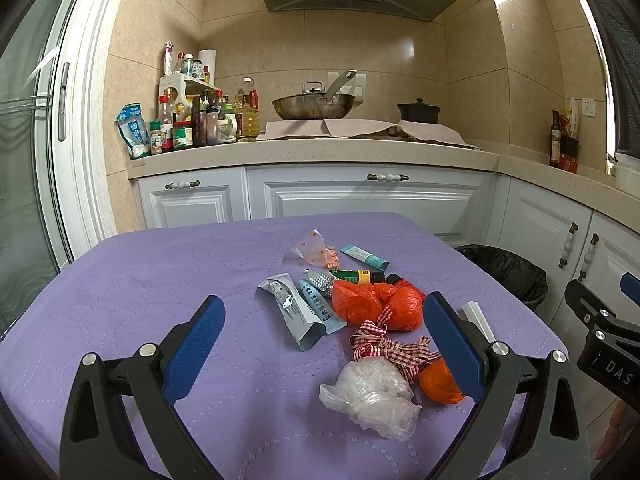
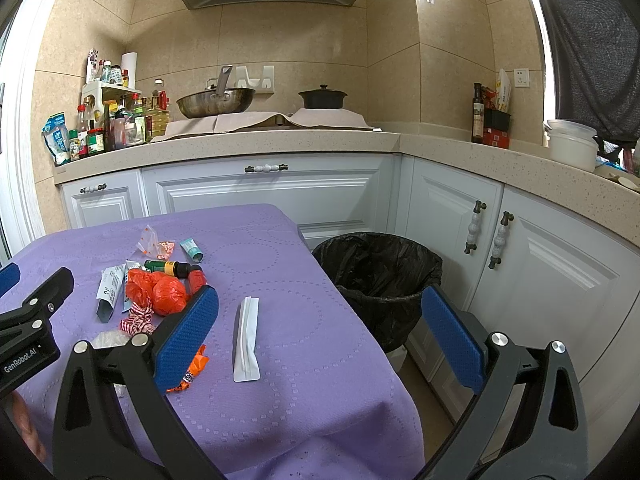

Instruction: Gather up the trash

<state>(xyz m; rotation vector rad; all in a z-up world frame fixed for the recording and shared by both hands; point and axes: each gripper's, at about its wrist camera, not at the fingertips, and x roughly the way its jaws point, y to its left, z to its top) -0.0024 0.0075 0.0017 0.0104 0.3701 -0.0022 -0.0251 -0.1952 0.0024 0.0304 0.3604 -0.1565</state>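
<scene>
Trash lies on the purple tablecloth [image 1: 132, 280]: a crumpled clear plastic bag [image 1: 372, 396], a red checked ribbon [image 1: 384, 342], an orange plastic bag [image 1: 376, 300], foil pouches [image 1: 300, 306], a small dark bottle [image 1: 356, 276], a teal tube [image 1: 364, 257] and a white packet [image 2: 247, 340]. My left gripper [image 1: 322, 320] is open, above the near side of the pile. My right gripper [image 2: 320, 312] is open, over the table's right edge, with the white packet between its fingers. A bin with a black liner [image 2: 378, 276] stands on the floor right of the table.
White cabinets and a stone counter [image 2: 280, 140] run behind and to the right. On the counter stand bottles and jars [image 1: 192, 120], a wok [image 1: 314, 106], a black pot [image 1: 418, 112] and a white tub [image 2: 570, 144]. A glass door [image 1: 24, 160] is at left.
</scene>
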